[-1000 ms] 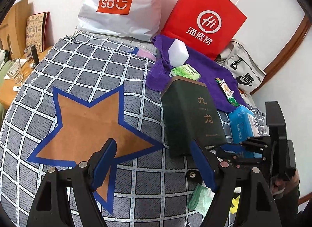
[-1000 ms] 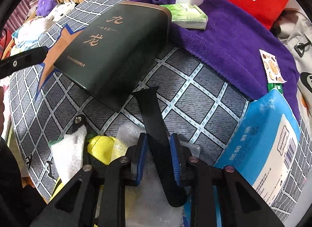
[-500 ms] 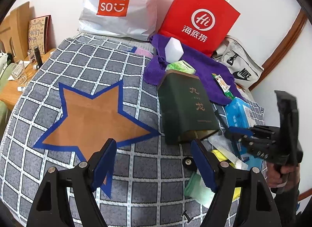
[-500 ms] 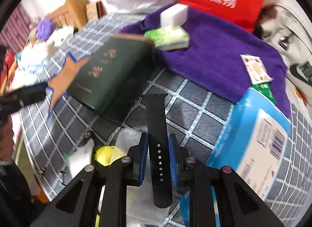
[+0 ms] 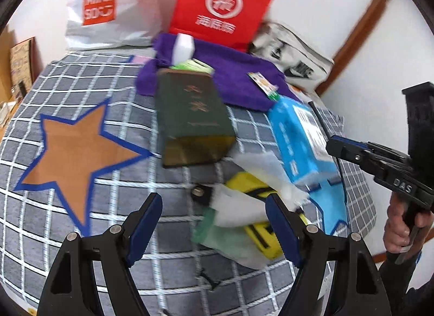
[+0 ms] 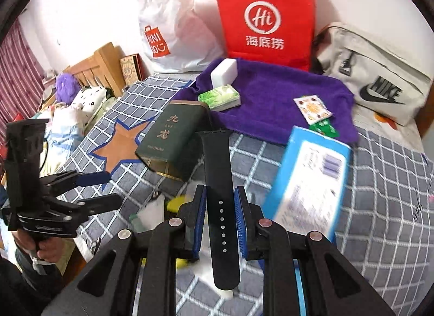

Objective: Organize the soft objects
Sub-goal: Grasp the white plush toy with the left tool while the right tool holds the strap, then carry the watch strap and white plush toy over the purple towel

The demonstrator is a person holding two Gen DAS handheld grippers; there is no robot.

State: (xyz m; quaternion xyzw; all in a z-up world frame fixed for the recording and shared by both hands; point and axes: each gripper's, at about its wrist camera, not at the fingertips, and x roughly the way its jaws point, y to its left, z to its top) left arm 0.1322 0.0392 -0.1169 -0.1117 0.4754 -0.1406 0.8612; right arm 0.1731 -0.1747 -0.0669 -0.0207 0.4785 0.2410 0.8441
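Observation:
My right gripper is shut on a black watch strap and holds it up above the bed. It also shows at the right of the left wrist view. My left gripper is open and empty, above a heap of a yellow pouch, white plastic wrap and a green sachet. A purple towel lies at the back with a white sponge, a green tissue pack and a snack packet on it.
A dark green box lies mid-bed beside a brown star patch. A blue tissue pack lies to the right. A red paper bag, a white Miniso bag and a Nike bag stand along the wall.
My right gripper has lifted the watch strap up and away from the bed. My left gripper has drawn back and turned right, over the heap of pouches.

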